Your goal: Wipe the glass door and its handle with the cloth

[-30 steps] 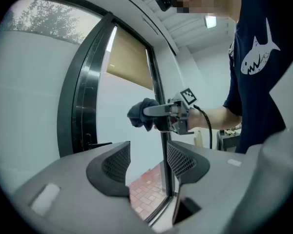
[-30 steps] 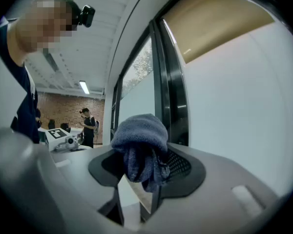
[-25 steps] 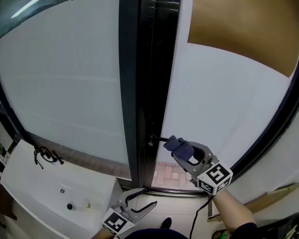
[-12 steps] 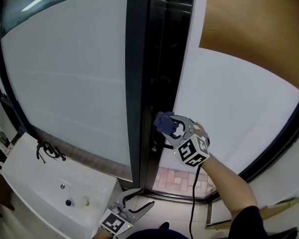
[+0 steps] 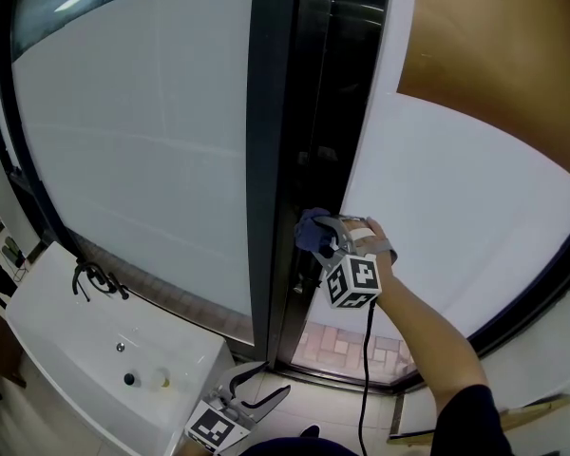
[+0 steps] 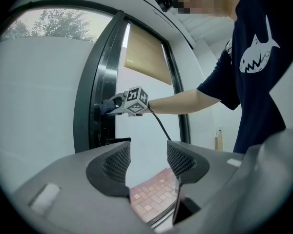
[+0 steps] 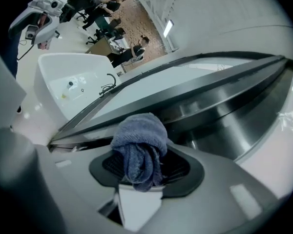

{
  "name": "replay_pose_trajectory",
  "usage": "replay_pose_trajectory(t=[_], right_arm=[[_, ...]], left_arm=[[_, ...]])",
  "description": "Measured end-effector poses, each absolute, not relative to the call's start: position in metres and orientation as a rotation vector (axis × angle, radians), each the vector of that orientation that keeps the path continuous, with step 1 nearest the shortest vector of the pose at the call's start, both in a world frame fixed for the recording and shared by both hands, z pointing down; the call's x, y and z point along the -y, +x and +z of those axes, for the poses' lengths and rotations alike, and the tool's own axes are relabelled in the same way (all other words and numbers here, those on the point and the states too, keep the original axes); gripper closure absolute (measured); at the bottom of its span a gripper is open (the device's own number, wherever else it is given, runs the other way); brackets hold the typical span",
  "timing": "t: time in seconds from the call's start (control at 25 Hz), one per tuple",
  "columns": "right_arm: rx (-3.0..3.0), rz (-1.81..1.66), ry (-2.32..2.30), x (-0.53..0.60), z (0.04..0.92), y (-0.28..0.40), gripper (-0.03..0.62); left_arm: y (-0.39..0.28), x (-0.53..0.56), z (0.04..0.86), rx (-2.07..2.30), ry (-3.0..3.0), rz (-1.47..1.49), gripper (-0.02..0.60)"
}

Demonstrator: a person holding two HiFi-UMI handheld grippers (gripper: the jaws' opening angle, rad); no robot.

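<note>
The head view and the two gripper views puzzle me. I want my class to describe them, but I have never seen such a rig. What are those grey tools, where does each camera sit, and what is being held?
There is no robot here: a person holds a two-jaw gripper in each hand. The head view comes from a camera on the person's head, looking steeply down. Each gripper view comes from a camera riding on that gripper, looking along its jaws. The right gripper is shut on a blue cloth and is raised to the dark door frame, beside a pale glass panel. The left gripper hangs low, with its jaws apart and nothing between them. At lower left in the head view is a white sink with a black tap.
</note>
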State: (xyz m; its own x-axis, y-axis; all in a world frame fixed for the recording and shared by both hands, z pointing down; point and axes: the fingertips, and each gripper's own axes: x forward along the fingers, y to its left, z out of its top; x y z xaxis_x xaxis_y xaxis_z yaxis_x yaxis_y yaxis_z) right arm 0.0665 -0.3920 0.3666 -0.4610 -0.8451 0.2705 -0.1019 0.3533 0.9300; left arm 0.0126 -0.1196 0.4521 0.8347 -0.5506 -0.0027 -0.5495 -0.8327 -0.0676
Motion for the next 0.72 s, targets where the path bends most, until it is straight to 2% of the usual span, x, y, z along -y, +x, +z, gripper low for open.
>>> replay_pose_trajectory(t=[0.32,0.72], right_arm=[[1.717,-1.221,0.841,0.388,0.37,0.09,0.411],[1.661,-1.105,0.917,0.384,0.373,0.146,0.413]], left_arm=[[0.026,0.124,0.452,-0.837,-2.954,-0.026,0.35],[0.033,0.114,0.452,-0.764,-2.965,-0.045,0.35]])
